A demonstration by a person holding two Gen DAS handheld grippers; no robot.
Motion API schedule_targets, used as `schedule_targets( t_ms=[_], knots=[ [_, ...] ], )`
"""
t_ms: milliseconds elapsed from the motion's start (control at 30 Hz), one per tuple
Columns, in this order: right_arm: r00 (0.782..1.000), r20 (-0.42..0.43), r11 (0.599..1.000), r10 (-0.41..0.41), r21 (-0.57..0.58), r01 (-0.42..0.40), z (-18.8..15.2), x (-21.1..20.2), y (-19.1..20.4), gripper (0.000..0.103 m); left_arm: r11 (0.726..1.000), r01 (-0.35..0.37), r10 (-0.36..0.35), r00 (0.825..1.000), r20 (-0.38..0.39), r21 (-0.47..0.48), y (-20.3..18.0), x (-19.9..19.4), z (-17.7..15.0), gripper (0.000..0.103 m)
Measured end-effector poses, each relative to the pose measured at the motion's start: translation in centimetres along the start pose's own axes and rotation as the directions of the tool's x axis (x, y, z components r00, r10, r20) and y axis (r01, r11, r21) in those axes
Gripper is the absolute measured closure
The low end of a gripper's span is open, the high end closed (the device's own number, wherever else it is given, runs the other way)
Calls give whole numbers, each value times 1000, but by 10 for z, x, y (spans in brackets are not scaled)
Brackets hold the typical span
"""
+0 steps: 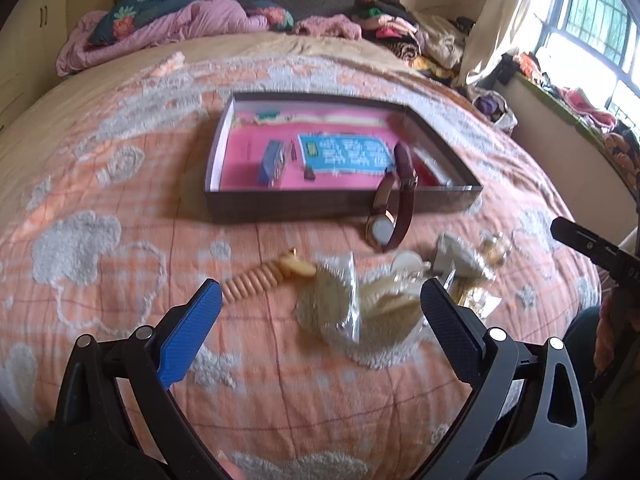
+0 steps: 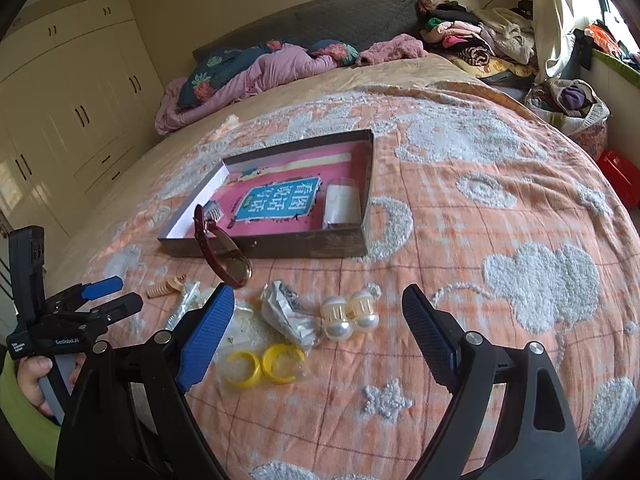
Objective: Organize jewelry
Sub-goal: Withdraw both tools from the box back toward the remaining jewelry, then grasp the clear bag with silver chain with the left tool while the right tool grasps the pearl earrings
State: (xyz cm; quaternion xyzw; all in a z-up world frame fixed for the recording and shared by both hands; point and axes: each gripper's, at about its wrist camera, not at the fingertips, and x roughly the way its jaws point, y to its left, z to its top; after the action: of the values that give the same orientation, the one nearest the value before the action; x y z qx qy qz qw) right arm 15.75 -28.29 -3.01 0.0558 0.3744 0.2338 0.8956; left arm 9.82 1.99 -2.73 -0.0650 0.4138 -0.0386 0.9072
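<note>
A bedroom in someone's home. A wide bed [image 2: 460, 240] takes up most of it, covered in an orange quilted spread with white clouds, with a rumpled purple duvet [image 2: 256, 76] by the grey headboard [image 2: 340, 20]. Cream wardrobes [image 2: 76, 92] line one wall; heaped clothes [image 2: 472, 40] sit near the curtained window [image 1: 592, 20].

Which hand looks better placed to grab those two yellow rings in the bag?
Probably the right. Its tongs stand open just above the yellow rings, which lie nearly between its tips. The left tongs are open too, but face a different packet beside the beige bracelet.
</note>
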Motion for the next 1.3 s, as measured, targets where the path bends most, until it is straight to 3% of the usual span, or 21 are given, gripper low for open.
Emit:
schedule_targets(
  t_ms=[133,300,500,700,833,933,967,1067,1300],
  knots=[
    [1000,-14,1000,-18,-10,18,-6,3,0,18,1000,-6,7,999,-36,20,-2,9,-8,11],
    [999,-35,1000,-25,-19,25,-11,10,1,18,999,-16,18,997,-78,29,-2,23,-14,29],
    [996,-68,998,-55,2,55,-17,26,-9,18,999,-16,19,993,-120,30,-1,41,-21,36],
    [991,-101,995,-88,31,92,-20,46,-23,19,999,-19,22,993,-112,30,-1,52,-21,46],
    [987,-133,995,-93,23,97,-21,59,-26,30,1000,-3,6,995,-100,21,0,55,-19,55],
    [984,-152,995,-95,4,96,-22,69,-24,40,1000,18,-15,995,-101,25,-3,56,-18,70],
    [984,-152,995,-95,-5,95,-21,72,-23,42,999,33,-30,994,-102,25,-3,56,-18,81],
    [987,-146,998,-63,-20,61,-20,76,-20,61,999,46,-44,994,-103,19,-4,55,-17,82],
    [993,-110,999,-42,-15,40,-22,63,-20,61,998,63,-63,995,-79,-5,1,39,-17,84]
  ],
)
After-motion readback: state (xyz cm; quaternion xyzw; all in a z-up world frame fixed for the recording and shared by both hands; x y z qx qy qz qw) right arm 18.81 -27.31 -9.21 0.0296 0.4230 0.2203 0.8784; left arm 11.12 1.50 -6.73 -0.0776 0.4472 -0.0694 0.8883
